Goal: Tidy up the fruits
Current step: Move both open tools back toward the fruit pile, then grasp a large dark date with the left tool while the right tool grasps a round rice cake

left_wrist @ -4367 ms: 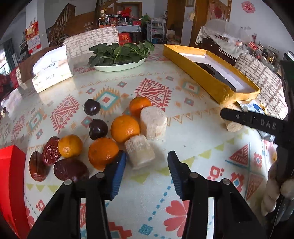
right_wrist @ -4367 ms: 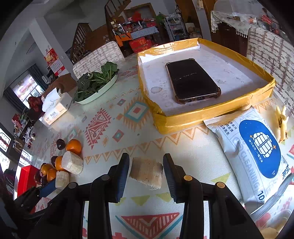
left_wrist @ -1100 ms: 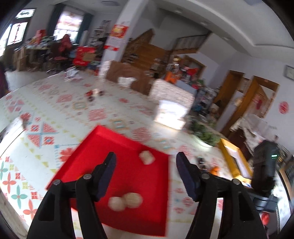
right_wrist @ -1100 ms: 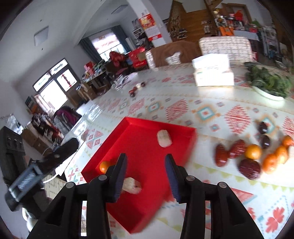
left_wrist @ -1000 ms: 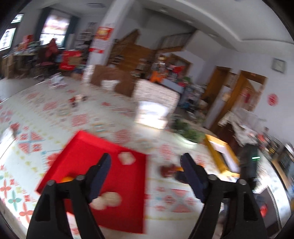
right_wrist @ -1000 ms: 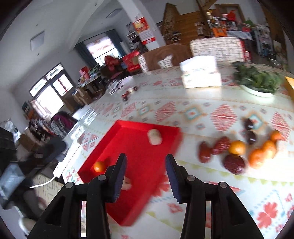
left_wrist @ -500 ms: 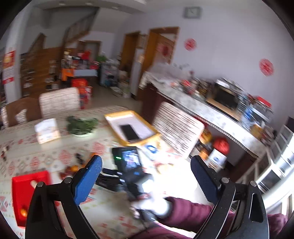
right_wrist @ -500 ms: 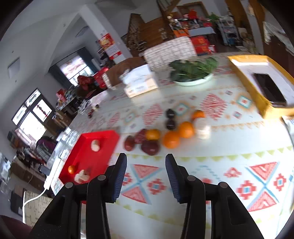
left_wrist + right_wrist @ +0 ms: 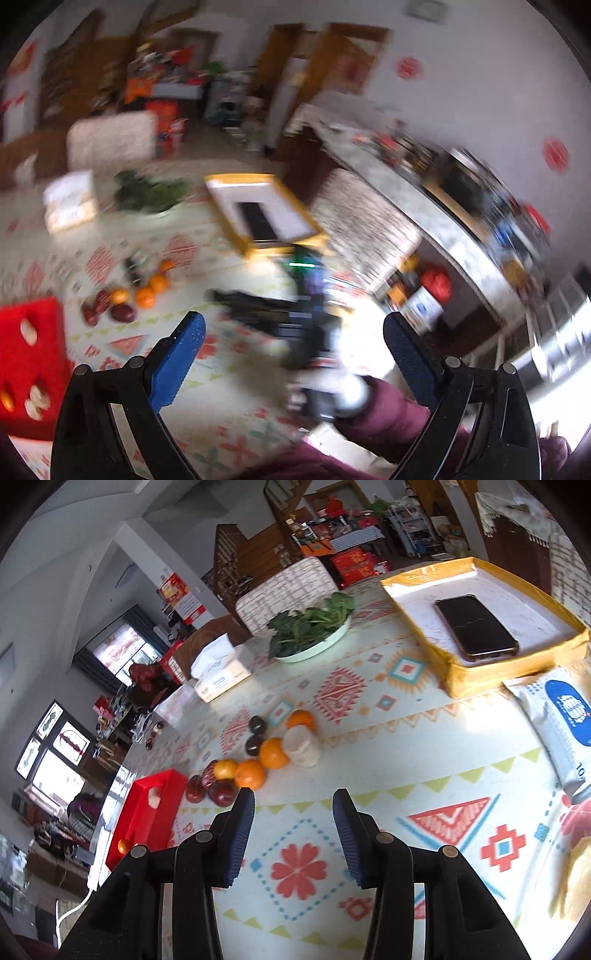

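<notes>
A cluster of fruit lies on the patterned tablecloth: several oranges (image 9: 273,753), dark plums (image 9: 257,724), red dates (image 9: 221,792) and one pale sugarcane chunk (image 9: 302,746). A red tray (image 9: 142,816) at the left holds pale chunks and a small orange. My right gripper (image 9: 293,814) is open and empty, just in front of the cluster. My left gripper (image 9: 291,343) is wide open and empty, held high above the table; its blurred view shows the fruit (image 9: 144,295), the red tray (image 9: 26,362) and the right gripper (image 9: 273,317) below.
A yellow box (image 9: 517,657) holding a phone (image 9: 474,627) sits at the back right. A plate of greens (image 9: 310,629) and a tissue box (image 9: 221,674) stand at the back. A wet-wipes pack (image 9: 565,723) lies at the right edge.
Both grippers left the red tray. The right one swung back toward the fruit cluster and lowered near it. The left one rose high and is still swinging, its view blurred.
</notes>
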Demonstrator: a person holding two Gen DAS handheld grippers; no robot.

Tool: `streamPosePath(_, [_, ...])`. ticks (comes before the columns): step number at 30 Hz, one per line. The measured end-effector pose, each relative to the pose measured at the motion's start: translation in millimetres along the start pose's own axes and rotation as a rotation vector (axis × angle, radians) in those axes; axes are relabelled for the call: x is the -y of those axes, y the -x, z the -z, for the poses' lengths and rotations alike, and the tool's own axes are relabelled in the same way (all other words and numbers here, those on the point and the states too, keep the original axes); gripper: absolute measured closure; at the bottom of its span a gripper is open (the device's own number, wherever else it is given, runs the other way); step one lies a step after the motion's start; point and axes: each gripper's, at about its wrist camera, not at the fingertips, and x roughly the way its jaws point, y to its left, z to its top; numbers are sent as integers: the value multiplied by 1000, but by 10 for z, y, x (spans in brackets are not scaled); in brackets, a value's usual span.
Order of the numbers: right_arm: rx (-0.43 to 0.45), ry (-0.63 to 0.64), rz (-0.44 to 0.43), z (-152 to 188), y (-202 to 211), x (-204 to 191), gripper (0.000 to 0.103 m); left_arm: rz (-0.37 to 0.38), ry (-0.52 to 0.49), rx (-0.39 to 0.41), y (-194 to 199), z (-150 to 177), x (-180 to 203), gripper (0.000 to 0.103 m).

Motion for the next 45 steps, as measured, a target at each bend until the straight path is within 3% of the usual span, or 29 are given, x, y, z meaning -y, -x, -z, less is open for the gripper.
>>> streamPosePath(6, [-8, -38, 31, -90, -79, 264, 55, -284, 254, 74, -318, 159, -1417, 6])
streamPosePath(11, [-54, -12, 32, -203, -374, 216, 55, -316, 374, 56, -614, 407, -1977, 6])
streamPosePath(17, [-87, 101, 70, -352, -770, -45, 55, -304, 399, 11, -894, 550, -2141, 12])
streamPosePath(25, [-93, 200, 126, -427, -1058, -201, 54, -331, 308, 2, -1075, 527, -2014, 12])
streamPosePath(42, [-111, 197, 70, -419, -1135, -227, 53, -343, 200, -41, -1476, 466, -1995, 14])
streamPosePath(45, [-116, 196, 63, -420, -1124, -216, 65, -354, 194, -73, -1642, 437, -2061, 20])
